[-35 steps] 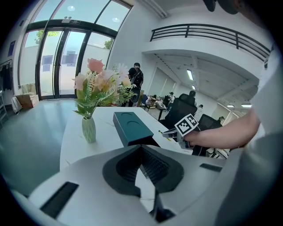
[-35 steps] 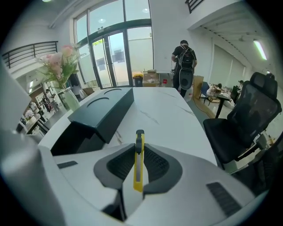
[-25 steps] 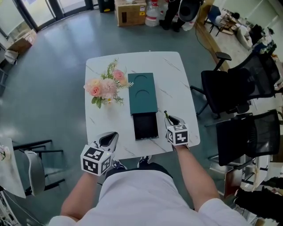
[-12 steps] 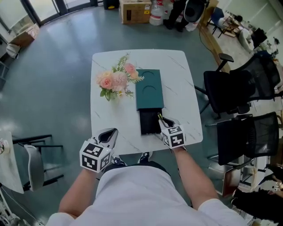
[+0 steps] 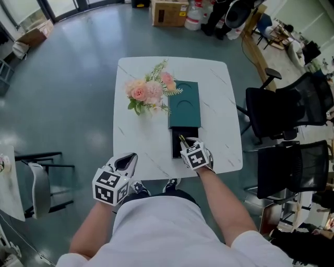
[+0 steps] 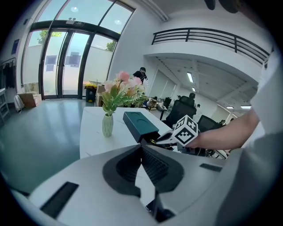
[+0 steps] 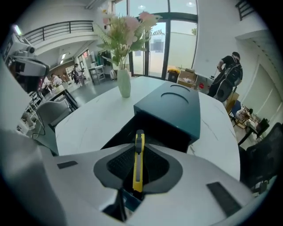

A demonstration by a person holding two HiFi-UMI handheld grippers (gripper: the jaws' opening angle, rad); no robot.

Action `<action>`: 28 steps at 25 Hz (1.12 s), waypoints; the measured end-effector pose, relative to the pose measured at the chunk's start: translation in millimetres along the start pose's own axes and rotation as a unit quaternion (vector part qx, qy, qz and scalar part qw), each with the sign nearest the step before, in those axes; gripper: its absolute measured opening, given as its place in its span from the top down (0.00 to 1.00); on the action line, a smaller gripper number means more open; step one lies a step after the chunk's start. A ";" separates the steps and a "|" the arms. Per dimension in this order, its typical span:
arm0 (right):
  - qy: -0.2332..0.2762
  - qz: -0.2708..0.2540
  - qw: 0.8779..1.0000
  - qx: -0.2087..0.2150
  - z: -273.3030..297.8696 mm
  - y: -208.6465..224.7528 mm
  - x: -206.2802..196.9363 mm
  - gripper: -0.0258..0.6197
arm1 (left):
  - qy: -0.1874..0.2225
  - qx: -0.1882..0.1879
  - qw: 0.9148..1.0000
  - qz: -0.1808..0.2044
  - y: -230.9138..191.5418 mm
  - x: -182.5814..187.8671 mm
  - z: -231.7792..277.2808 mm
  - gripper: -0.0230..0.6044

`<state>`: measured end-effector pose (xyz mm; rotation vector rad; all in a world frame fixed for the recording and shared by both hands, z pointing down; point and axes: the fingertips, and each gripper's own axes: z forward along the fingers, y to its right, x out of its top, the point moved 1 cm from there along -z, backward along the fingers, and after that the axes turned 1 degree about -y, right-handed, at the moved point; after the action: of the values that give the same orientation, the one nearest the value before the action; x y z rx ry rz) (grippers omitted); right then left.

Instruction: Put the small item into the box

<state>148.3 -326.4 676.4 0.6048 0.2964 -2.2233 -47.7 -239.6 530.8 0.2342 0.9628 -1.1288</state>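
Note:
A dark green box (image 5: pixel 184 104) lies on the white marble table (image 5: pixel 141 141), its black inner tray (image 5: pixel 176 148) slid out toward me. My right gripper (image 5: pixel 185 143) hangs over the tray's near end, shut on a yellow utility knife (image 5: pixel 182 140). In the right gripper view the knife (image 7: pixel 138 161) stands upright between the pads, pointing at the box (image 7: pixel 174 108) and its dark opening. My left gripper (image 5: pixel 129 160) hovers off the table's near-left edge, shut with nothing in it; in its own view the left gripper (image 6: pixel 142 156) shows its pads meeting.
A vase of pink flowers (image 5: pixel 151 91) stands left of the box. Black office chairs (image 5: pixel 284 109) crowd the table's right side, and another chair (image 5: pixel 42 182) sits on the floor at the left. Cardboard boxes (image 5: pixel 169 11) lie beyond the far edge.
My right gripper has carried the knife leftward from the table's right edge to above the open tray. The left gripper has kept near the table's front-left edge.

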 end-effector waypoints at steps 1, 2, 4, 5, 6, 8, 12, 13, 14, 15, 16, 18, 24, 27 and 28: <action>-0.013 -0.006 1.000 0.002 4.3 -2.0 -1.2 0.85 | 0.000 0.001 1.000 -0.002 -0.7 -1.5 -1.3 0.94; -0.026 -0.010 1.000 0.004 8.0 -3.1 -2.9 0.85 | 0.001 0.002 1.000 -0.003 -1.1 -2.9 -2.4 0.94; -0.046 -0.015 0.999 0.008 13.8 -4.5 -5.5 0.85 | 0.001 0.004 1.000 -0.004 -1.9 -5.2 -4.9 0.94; -0.054 -0.019 0.998 0.009 16.2 -5.3 -5.9 0.84 | 0.002 0.006 1.000 -0.005 -2.8 -6.1 -6.5 0.94; -0.059 -0.025 0.998 0.008 18.7 -5.7 -5.7 0.84 | 0.002 0.008 1.000 -0.006 -4.0 -6.8 -8.2 0.94; -0.065 -0.038 0.997 0.004 22.9 -6.0 -5.0 0.84 | 0.003 0.011 1.000 -0.009 -5.7 -8.5 -11.7 0.94; -0.075 -0.047 0.996 0.005 26.6 -7.5 -6.7 0.84 | 0.003 0.015 1.000 -0.012 -5.2 -11.2 -18.0 0.94; -0.075 -0.049 0.996 0.006 27.2 -8.1 -6.3 0.84 | 0.003 0.016 1.000 -0.012 -5.4 -12.1 -19.1 0.94; -0.075 -0.050 0.996 0.007 27.8 -8.9 -5.9 0.84 | 0.003 0.016 1.000 -0.012 -5.8 -13.2 -20.0 0.94; -0.074 -0.051 0.996 0.009 28.5 -9.9 -5.7 0.84 | 0.003 0.017 1.000 -0.013 -6.2 -14.5 -20.7 0.94; -0.073 -0.051 0.996 0.011 29.1 -10.9 -5.7 0.83 | 0.003 0.018 1.000 -0.014 -6.5 -15.8 -21.2 0.94; -0.073 -0.043 0.996 0.017 29.5 -12.3 -6.6 0.76 | 0.003 0.017 1.000 -0.015 -6.5 -17.4 -22.0 0.94; -0.066 -0.030 0.997 0.011 18.7 -10.8 -9.4 0.70 | 0.003 0.008 1.000 -0.012 -4.6 -16.3 -21.6 0.94; -0.050 -0.021 0.999 0.003 7.5 -10.6 -6.7 0.70 | 0.004 -0.001 1.000 -0.006 -3.3 -13.4 -20.5 0.94; -0.042 -0.017 0.999 -0.001 3.7 -10.2 -5.9 0.70 | 0.005 -0.004 1.000 -0.003 -2.7 -12.3 -19.9 0.94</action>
<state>142.8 -317.4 682.7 0.5065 0.2661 -2.2739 -61.6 -220.7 528.9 0.2297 0.9777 -1.1304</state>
